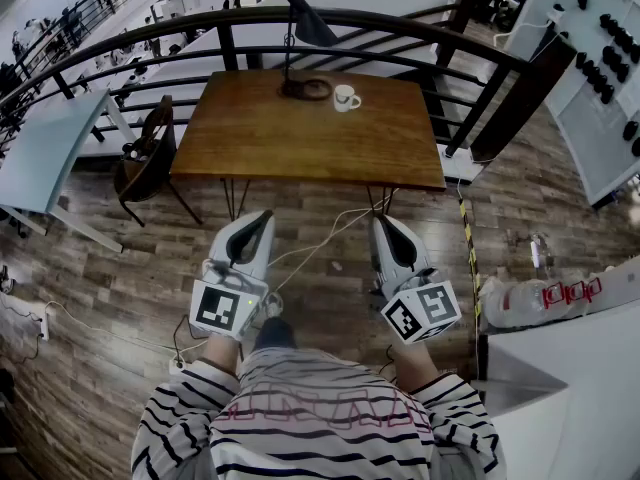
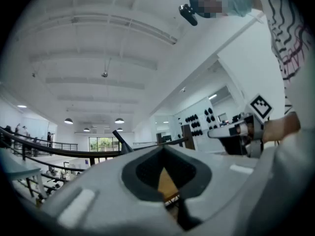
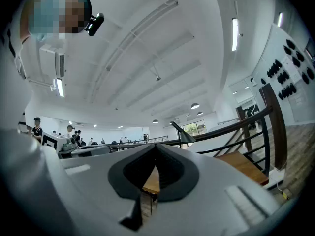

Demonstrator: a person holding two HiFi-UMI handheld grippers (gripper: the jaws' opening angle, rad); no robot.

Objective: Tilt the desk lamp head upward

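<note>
A black desk lamp (image 1: 303, 16) stands at the far edge of the wooden table (image 1: 300, 138), its cone head pointing down to the right and its round base (image 1: 306, 89) on the wood. The lamp (image 2: 119, 140) shows small in the left gripper view, and the lamp head (image 3: 185, 135) shows in the right gripper view. My left gripper (image 1: 262, 217) and right gripper (image 1: 380, 222) are held side by side near my body, well short of the table. Both are shut with nothing between the jaws.
A white mug (image 1: 345, 97) sits just right of the lamp base. A curved black railing (image 1: 230, 23) runs behind the table. A chair (image 1: 148, 153) stands at the table's left, a white cable (image 1: 320, 243) lies on the wood floor, and a white counter (image 1: 590, 388) is at my right.
</note>
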